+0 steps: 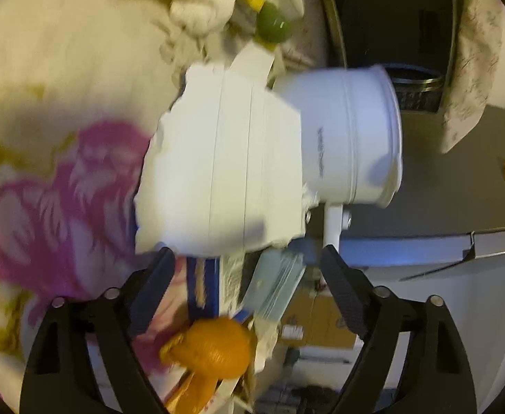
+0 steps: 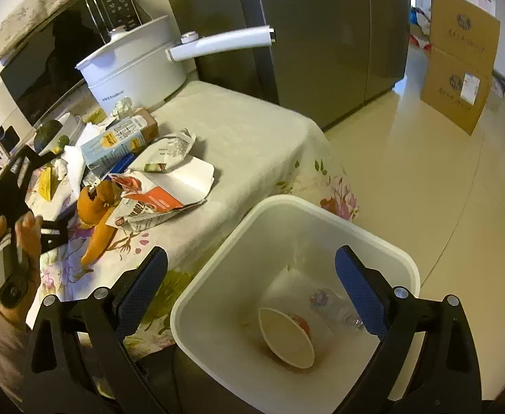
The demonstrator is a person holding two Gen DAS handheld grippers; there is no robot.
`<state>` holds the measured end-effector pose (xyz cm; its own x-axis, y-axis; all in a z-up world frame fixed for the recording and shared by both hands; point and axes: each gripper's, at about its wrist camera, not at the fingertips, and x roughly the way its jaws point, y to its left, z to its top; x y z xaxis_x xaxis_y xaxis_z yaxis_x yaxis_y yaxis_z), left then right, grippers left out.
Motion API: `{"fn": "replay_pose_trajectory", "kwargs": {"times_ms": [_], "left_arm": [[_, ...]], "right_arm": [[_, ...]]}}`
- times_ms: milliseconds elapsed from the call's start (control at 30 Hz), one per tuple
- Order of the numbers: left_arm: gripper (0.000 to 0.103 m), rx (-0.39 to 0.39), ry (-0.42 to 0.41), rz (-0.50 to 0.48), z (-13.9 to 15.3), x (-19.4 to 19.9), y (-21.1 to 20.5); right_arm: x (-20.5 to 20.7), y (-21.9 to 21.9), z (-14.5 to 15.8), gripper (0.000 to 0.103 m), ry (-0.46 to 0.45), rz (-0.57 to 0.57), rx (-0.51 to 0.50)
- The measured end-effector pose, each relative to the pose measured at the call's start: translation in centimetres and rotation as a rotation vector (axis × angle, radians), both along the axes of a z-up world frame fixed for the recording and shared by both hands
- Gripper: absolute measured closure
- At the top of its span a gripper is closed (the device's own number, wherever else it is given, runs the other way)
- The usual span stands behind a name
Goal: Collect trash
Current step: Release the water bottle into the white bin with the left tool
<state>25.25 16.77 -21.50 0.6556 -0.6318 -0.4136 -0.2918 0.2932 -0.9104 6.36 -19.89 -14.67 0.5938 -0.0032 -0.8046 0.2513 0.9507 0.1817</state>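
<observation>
Kitchen table under a floral cloth (image 1: 62, 189), beside a grey fridge.

Left wrist view: left gripper (image 1: 247, 262) with fingers apart, nothing between; torn white carton (image 1: 218, 172) just beyond the tips, orange peel (image 1: 211, 348) between the fingers. Peel probably light, limp; pinch its thick curl.

Right wrist view: right gripper (image 2: 250, 269) spread, empty, above the white bin (image 2: 225, 296) holding a paper cup (image 2: 287, 338).

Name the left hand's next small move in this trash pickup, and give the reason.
Probably ease the left tongs forward and close on the orange peel or the torn wrapper beside it. The left tongs are open and empty over the littered tablecloth, while the white bin beside the table already holds a paper cup. The right tongs hover empty over it.
</observation>
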Motion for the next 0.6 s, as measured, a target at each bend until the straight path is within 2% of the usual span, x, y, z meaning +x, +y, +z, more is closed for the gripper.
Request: {"fn": "replay_pose_trajectory", "kwargs": {"times_ms": [67, 133, 233, 300, 333, 433, 467, 533, 600], "left_arm": [[0.02, 0.0, -0.015, 0.035, 0.2, 0.2, 0.3], [0.022, 0.054, -0.039, 0.055, 1.0, 0.5, 0.5], [0.022, 0.259, -0.08, 0.044, 3.6, 1.2, 0.2], [0.021, 0.488, -0.077, -0.019, 5.8, 2.0, -1.2], [0.021, 0.57, -0.075, -0.047, 6.4, 2.4, -1.7], [0.021, 0.948, -0.065, -0.162, 8.5, 2.7, -4.5], [0.021, 1.108, -0.079, -0.232, 8.9, 2.6, -6.0], [0.021, 1.236, -0.091, -0.316, 8.6, 2.2, -7.1], [0.021, 1.279, -0.112, -0.383, 7.8, 1.8, -7.6]], "right_arm": [[0.2, 0.1, -0.2, 0.009, 0.012, 0.005, 0.011], [0.3, 0.2, -0.3, 0.009, 0.015, 0.015, 0.01], [0.3, 0.4, -0.2, 0.009, 0.011, 0.022, -0.002], [0.3, 0.3, -0.2, 0.009, 0.009, 0.017, 0.0], [0.4, 0.1, -0.1, 0.009, 0.009, 0.013, 0.006], [0.6, -0.4, -0.1, 0.009, 0.014, 0.011, 0.034], [0.6, -0.6, -0.1, 0.009, 0.017, 0.011, 0.041], [0.6, -0.8, -0.1, 0.009, 0.019, 0.008, 0.052], [0.5, -1.0, 0.0, 0.009, 0.021, 0.009, 0.074]]}}
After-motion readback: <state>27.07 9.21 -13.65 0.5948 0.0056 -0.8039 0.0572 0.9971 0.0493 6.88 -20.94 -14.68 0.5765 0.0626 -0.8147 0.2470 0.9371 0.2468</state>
